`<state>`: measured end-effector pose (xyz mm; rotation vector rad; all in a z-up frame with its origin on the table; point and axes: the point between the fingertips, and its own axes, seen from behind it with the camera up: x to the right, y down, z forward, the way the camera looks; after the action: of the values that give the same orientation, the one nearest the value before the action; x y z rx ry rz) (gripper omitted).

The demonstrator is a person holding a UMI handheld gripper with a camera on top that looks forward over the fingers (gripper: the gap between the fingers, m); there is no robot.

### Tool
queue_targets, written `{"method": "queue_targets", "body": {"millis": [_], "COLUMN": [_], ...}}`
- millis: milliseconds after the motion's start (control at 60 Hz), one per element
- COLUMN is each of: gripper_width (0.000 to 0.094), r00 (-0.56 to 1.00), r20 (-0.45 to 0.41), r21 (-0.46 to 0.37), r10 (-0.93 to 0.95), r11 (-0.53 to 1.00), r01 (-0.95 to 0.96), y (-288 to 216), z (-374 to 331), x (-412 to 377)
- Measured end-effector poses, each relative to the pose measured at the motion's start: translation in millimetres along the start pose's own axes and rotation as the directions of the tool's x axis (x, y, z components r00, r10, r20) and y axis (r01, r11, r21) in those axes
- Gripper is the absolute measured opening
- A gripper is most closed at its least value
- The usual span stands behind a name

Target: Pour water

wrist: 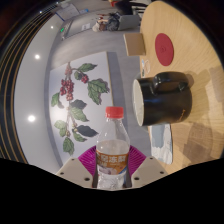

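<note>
A clear plastic water bottle (pixel 113 148) with a red cap and an orange-and-white label stands upright between my fingers. The magenta pads (pixel 86 157) press on both its sides, so my gripper (pixel 112 165) is shut on it. A black mug (pixel 163 98) with a white inside sits on the wooden table just ahead and to the right of the bottle, its opening turned toward the bottle. The bottle's lower part is hidden below the fingers.
A round wooden table (pixel 190 40) carries a red coaster (pixel 164 45) and a grey block (pixel 133 43) beyond the mug. To the left lies a white cloth or floor with a leaf-and-berry print (pixel 75 95).
</note>
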<state>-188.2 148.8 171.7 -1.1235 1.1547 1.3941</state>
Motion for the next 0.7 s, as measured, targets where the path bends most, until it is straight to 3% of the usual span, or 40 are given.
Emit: {"method": "queue_targets", "body": {"millis": [183, 483, 583, 650, 700], "gripper_width": [0.0403, 0.0405, 0.0404, 0.0402, 0.0403], "r00": [0.957, 0.941, 0.971, 0.994, 0.965], "r20": [-0.022, -0.037, -0.027, 0.092, 0.179], "r21": [-0.027, -0.031, -0.104, -0.182, -0.155], "r10": [0.289, 0.335, 0.239, 0.053, -0.194], "r11": [0.957, 0.941, 0.965, 0.983, 0.963], "r01": [-0.289, -0.337, -0.240, -0.036, 0.222], "y": [-11, 4, 15, -4, -9], "z": [2, 5, 2, 0, -9], "x": [10, -3, -23, -52, -92]}}
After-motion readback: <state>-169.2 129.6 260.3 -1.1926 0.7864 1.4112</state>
